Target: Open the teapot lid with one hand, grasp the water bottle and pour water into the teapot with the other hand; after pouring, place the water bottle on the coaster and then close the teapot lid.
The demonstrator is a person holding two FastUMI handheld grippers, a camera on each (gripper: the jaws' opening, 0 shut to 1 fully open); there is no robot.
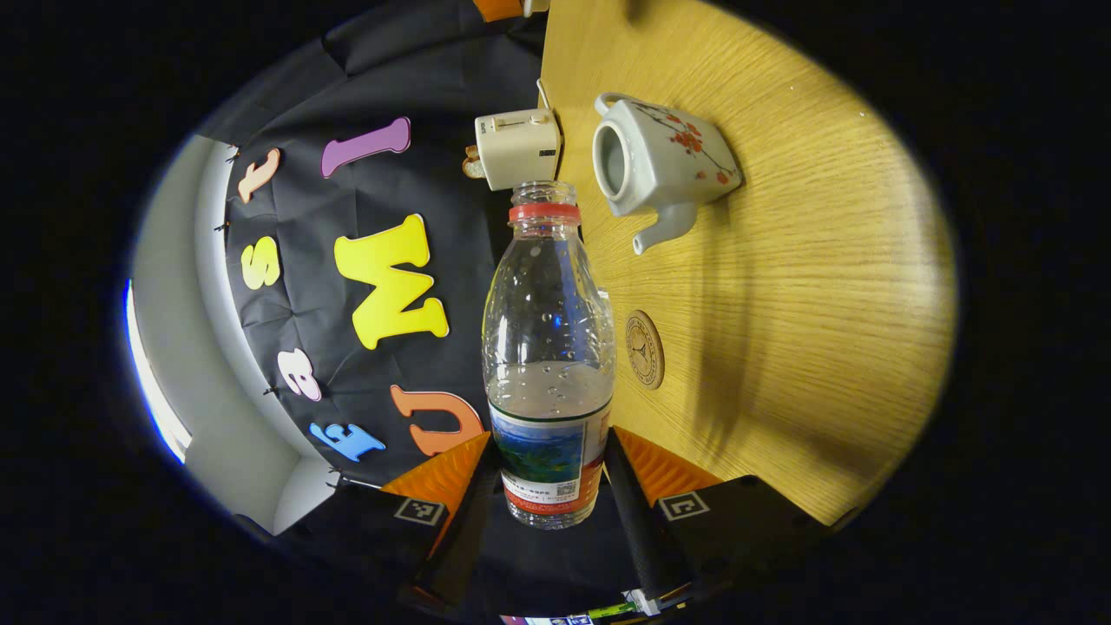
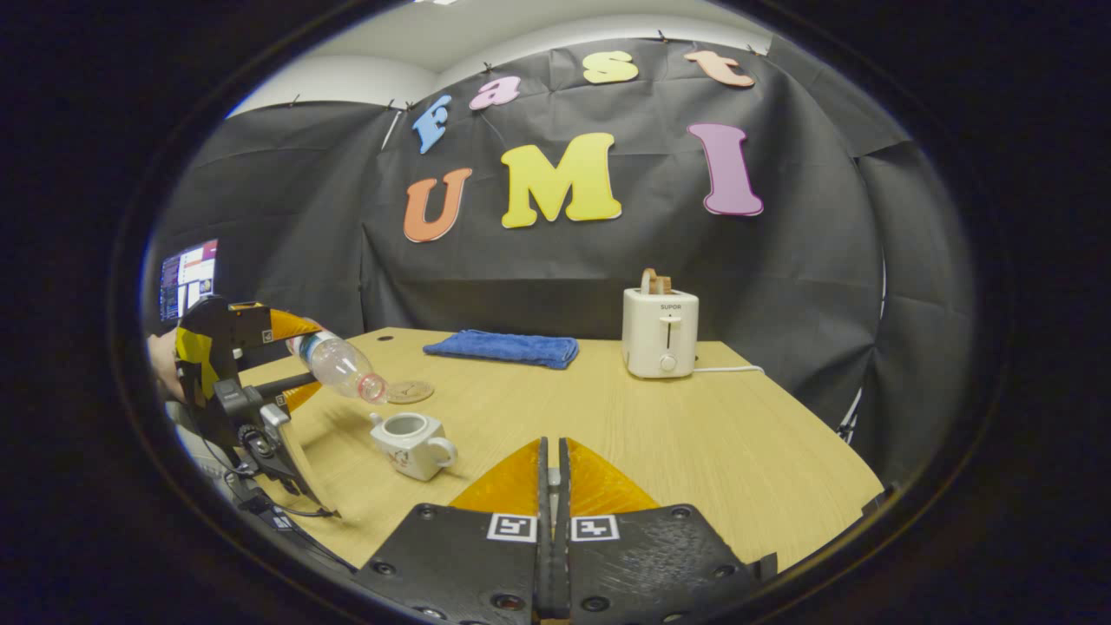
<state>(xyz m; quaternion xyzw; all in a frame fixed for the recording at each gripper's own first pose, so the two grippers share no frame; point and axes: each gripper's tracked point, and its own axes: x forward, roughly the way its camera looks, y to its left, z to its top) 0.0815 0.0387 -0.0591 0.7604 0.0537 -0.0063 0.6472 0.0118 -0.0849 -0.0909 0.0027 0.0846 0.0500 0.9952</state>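
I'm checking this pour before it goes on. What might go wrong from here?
1. The water bottle has no cap and is tipped on its side in the left tongs; its mouth looks short of the teapot, so water may land on the table.
2. The teapot's opening is small, so a fast pour may splash.
3. The right tongs are closed; whether they grip the lid can't be told.

Bare table (image 2: 694,434) lies open right of the lidless teapot (image 2: 410,444). The toaster (image 2: 660,333) and blue towel (image 2: 503,347) stand toward the back; the tilted water bottle (image 2: 338,366) hangs above the teapot's left.
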